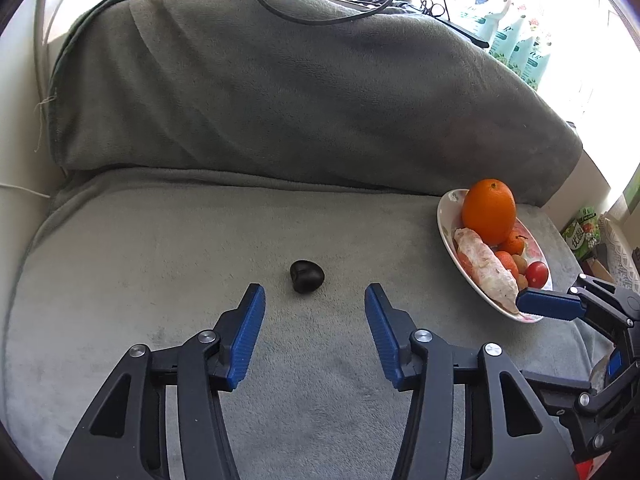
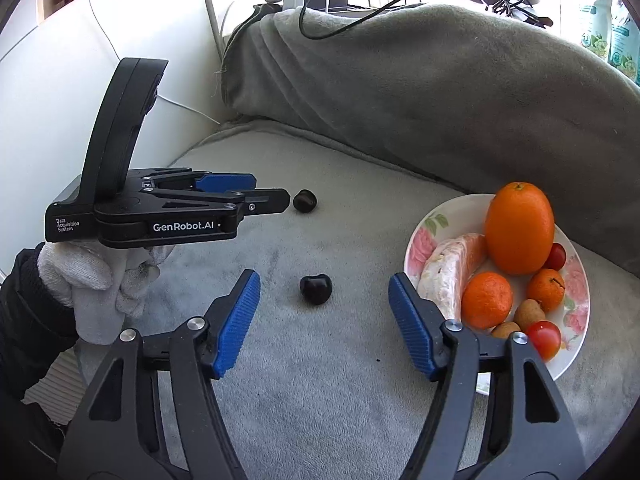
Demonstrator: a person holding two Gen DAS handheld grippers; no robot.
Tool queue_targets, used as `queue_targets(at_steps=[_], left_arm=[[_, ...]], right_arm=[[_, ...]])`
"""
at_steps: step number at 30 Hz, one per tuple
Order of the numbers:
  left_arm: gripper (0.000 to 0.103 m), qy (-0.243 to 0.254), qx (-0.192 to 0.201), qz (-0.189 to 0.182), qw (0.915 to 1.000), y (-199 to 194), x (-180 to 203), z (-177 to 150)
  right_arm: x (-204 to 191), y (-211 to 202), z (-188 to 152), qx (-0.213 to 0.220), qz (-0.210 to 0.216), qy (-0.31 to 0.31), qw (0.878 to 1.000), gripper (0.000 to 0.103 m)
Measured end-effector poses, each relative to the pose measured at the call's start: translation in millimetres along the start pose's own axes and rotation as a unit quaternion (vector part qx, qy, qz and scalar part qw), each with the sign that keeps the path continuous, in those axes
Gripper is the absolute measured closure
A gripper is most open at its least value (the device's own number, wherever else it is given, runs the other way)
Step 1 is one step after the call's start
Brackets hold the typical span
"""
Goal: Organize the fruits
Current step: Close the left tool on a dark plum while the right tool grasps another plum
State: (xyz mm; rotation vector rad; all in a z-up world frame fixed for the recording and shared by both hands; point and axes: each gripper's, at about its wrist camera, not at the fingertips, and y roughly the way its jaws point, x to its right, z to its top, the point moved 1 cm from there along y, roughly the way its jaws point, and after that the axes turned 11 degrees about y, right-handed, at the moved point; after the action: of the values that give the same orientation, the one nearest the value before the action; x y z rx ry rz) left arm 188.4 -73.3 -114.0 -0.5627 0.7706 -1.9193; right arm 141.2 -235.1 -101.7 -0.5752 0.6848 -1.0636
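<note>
Fruits fill a floral plate (image 2: 416,240) on the grey blanket (image 1: 280,120); both hand-held grippers gape empty.

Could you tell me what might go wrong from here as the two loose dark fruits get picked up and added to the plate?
The dark fruit ahead of the open right claw is small and rounded, so it may slip. The plate is crowded, and its big orange could roll. The left claw hangs near the other dark fruit.
</note>
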Motion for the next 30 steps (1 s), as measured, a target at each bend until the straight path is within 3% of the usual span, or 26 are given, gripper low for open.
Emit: queue_targets(at_steps=[11,30], left_arm=[[0.066,-0.012,-0.017,-0.018,0.9996,18,-7,-2],[0.07,-0.014,-0.031,-0.02,0.9992,42,-5,6]], right_arm=[[-7,34,-4,-0.037,0.002,-0.005,0.999,0.056],[-2,52,-8,-0.057,-0.004,-0.002,0.998,0.061]])
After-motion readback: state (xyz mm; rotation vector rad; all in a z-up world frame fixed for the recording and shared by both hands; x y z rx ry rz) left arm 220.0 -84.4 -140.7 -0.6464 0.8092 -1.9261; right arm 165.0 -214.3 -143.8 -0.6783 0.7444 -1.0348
